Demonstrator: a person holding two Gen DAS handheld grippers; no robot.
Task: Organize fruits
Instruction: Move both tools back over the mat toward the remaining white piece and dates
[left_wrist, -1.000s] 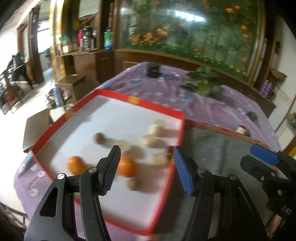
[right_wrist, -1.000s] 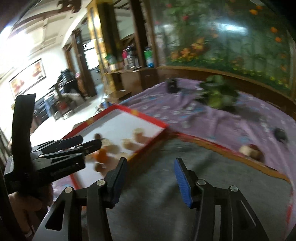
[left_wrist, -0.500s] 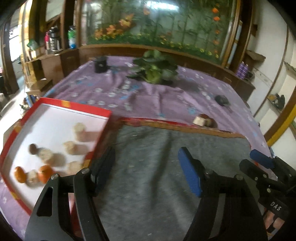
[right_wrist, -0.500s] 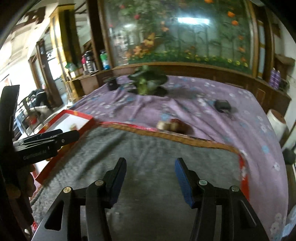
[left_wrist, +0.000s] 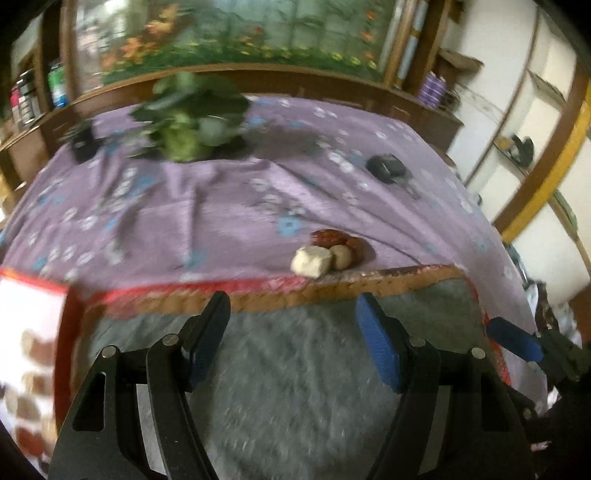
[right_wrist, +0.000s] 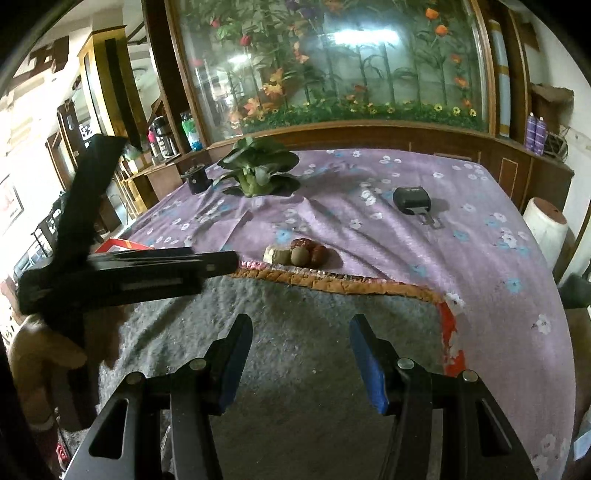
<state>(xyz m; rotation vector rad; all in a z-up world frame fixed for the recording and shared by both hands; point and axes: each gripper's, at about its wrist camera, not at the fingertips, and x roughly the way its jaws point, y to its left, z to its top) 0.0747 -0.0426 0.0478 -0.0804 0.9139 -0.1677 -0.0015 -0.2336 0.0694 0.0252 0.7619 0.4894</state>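
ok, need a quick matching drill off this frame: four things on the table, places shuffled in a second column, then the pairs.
Things:
1. leafy greens
2. small fruit pile
3. red tray
4. black case

Places:
A. on the purple cloth, just past the grey mat's far edge
B. far part of the purple cloth, beside a small black cup
C. off the grey mat's left edge
D. on the purple cloth, to the right of the greens

Pairs: 1-B, 2-A, 3-C, 4-D
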